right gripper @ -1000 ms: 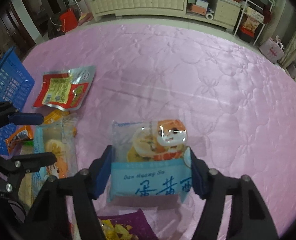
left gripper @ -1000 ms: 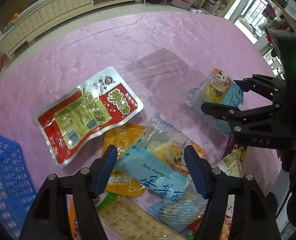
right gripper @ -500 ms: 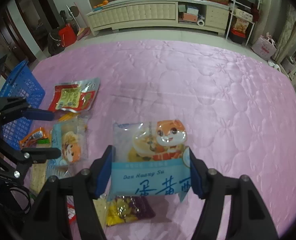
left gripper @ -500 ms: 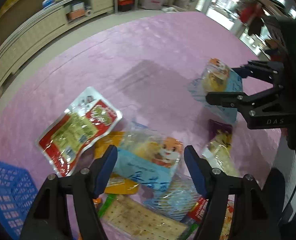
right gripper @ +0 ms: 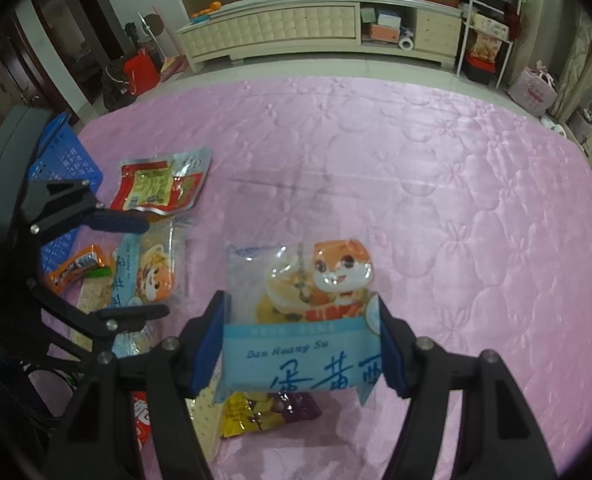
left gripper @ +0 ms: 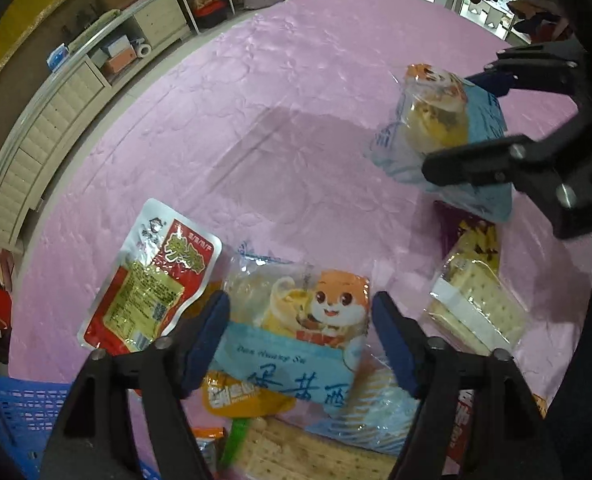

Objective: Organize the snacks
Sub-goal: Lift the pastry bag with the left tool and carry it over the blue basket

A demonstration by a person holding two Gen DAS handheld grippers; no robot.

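My right gripper (right gripper: 301, 340) is shut on a blue egg-yolk pastry packet (right gripper: 299, 312) with an orange cartoon animal, held above the pink tablecloth; it also shows in the left wrist view (left gripper: 439, 132). My left gripper (left gripper: 297, 340) is shut on a second identical pastry packet (left gripper: 296, 332), lifted over the snack pile; it also shows in the right wrist view (right gripper: 148, 272). A red and silver snack pouch (left gripper: 152, 280) lies flat to the left.
A blue plastic basket (right gripper: 62, 168) stands at the table's left edge. A cracker pack (left gripper: 475, 304), a purple and yellow packet (right gripper: 264, 412), an orange packet (left gripper: 236, 396) and more crackers lie under the grippers. The pink tablecloth (right gripper: 415, 160) stretches far and right.
Both grippers have risen with their packets. The left packet came up off the pile and the view swung right. The right packet hangs higher over the purple packet.
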